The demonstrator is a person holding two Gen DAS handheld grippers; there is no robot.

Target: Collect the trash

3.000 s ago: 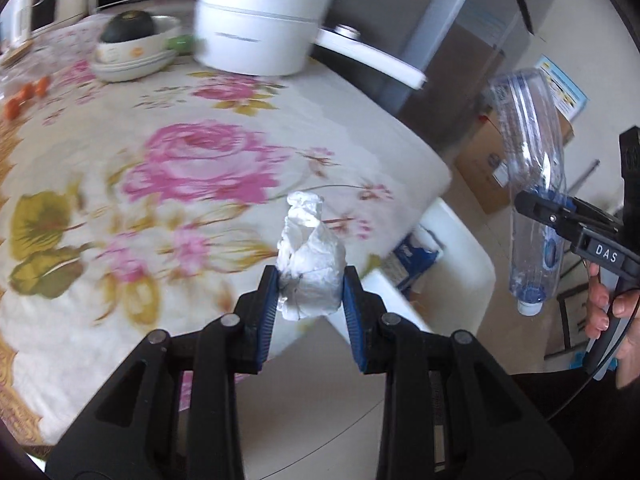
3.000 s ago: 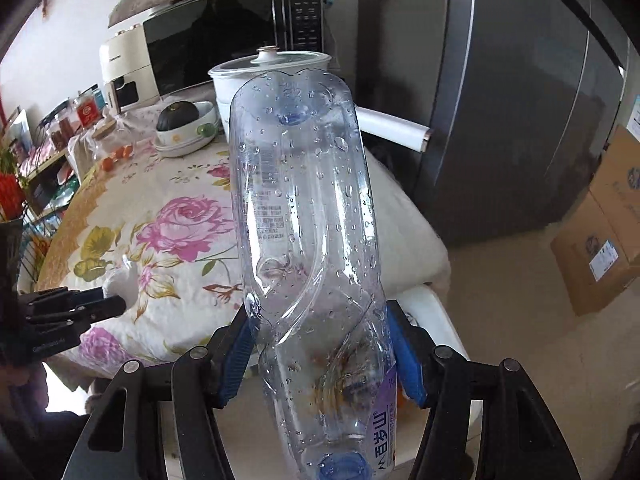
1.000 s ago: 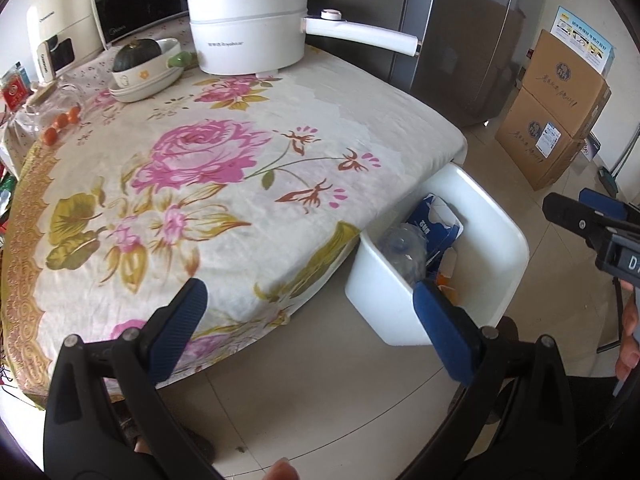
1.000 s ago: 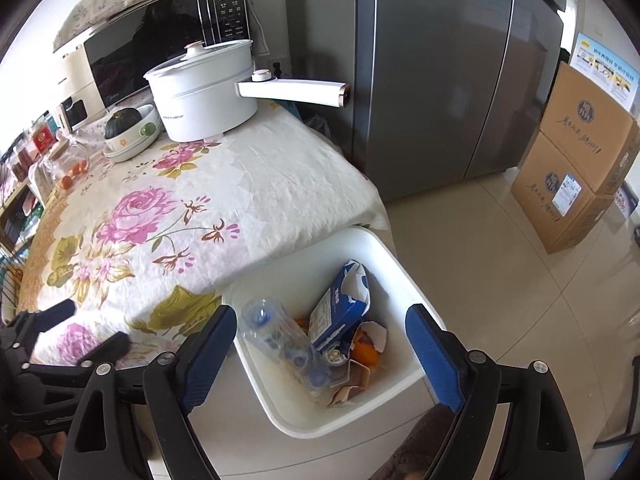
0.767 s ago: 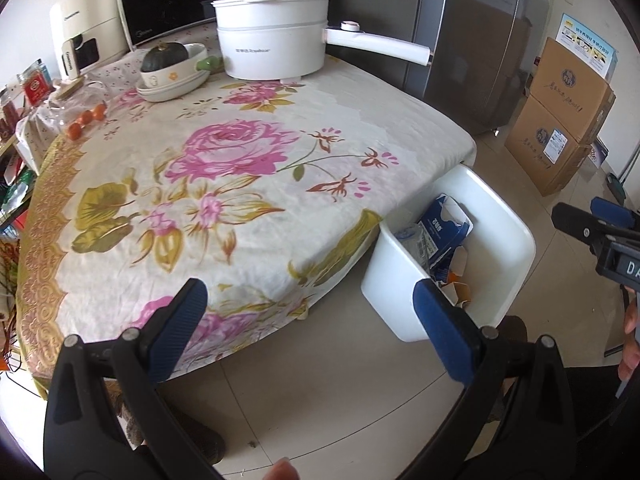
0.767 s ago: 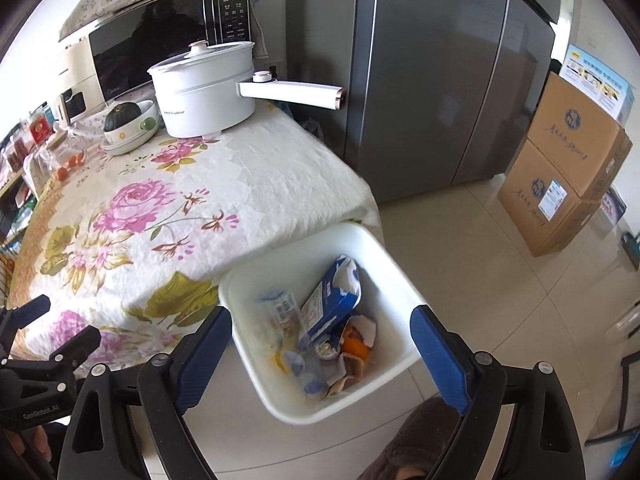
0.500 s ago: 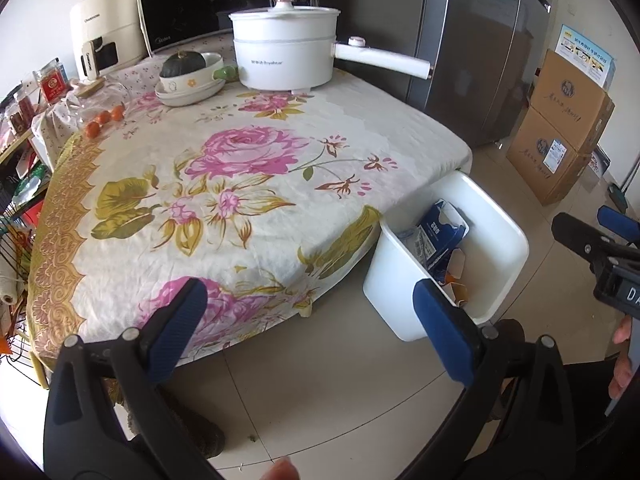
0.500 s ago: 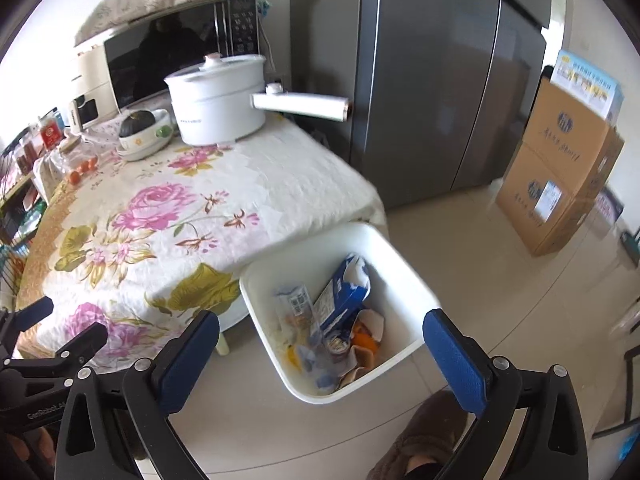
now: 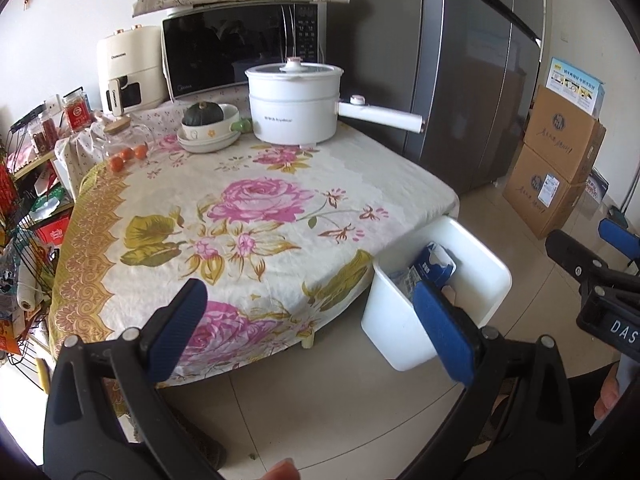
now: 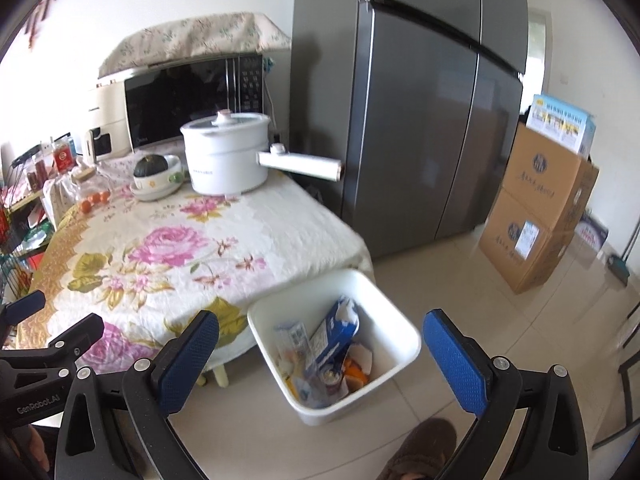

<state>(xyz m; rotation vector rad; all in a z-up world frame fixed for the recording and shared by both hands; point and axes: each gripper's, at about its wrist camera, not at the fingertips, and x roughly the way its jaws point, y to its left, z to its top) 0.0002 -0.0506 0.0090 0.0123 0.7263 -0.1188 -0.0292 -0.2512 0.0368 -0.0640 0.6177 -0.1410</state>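
A white trash bin (image 10: 404, 354) stands on the floor at the table's near right corner; it also shows in the left wrist view (image 9: 492, 280). Inside lie a blue carton (image 10: 334, 334), a clear plastic bottle (image 10: 294, 336) and mixed scraps. My left gripper (image 9: 312, 328) is open and empty, held back from the table's front edge. My right gripper (image 10: 320, 360) is open and empty, above and in front of the bin.
The table has a floral cloth (image 9: 256, 208). At its back stand a white pot with a long handle (image 9: 294, 104), a bowl with a squash (image 9: 206, 122) and small oranges (image 9: 128, 156). A grey fridge (image 10: 420, 100) and cardboard boxes (image 10: 536, 208) stand to the right.
Three seconds ago my left gripper held crumpled tissue and my right gripper held a plastic bottle; both are now open and empty. Both grippers have pulled back from the bin.
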